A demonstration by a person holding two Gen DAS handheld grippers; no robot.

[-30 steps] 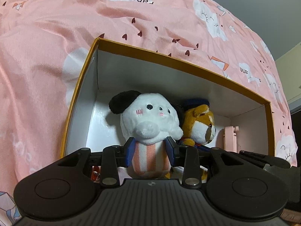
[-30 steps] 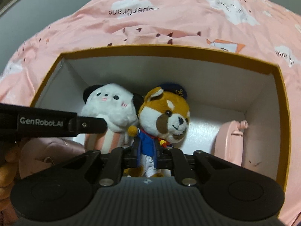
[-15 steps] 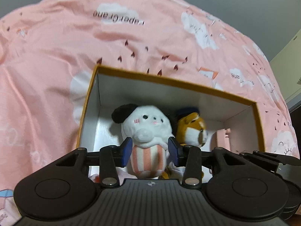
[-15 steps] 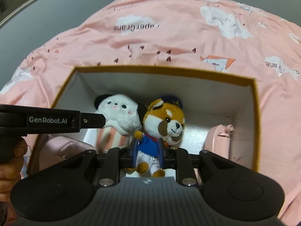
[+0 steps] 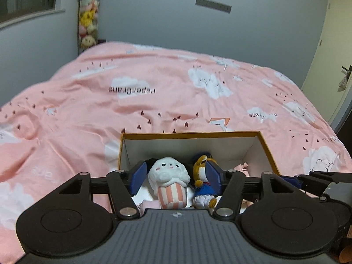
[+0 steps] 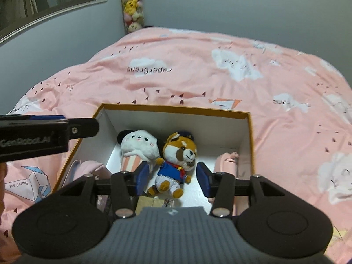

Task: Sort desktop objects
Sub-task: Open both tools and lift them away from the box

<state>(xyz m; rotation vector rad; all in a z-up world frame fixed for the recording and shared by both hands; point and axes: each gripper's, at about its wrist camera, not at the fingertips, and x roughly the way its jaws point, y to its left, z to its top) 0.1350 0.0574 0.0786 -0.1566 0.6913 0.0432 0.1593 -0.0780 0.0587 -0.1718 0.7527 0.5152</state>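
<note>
I see both plush toys lying side by side inside the orange-rimmed box (image 6: 176,109) on the pink duvet (image 6: 198,70). My left gripper (image 5: 176,177) has just been opening; its fingers stand spread, clear of the white plush (image 5: 169,176). My right gripper (image 6: 172,177) has just been opening too, spread apart above the fox plush (image 6: 176,156), touching nothing.

We are viewing 2 dim, cool-toned fisheye frames. Light is pooling brightest on the white floor of the box (image 6: 193,194), while the grey wall (image 5: 154,22) is falling into shade. Motion blur is softening the pink bedspread (image 5: 154,92) and its lettering. Straight lines are bowing toward the edges, and the corners are darkening to black.
</note>
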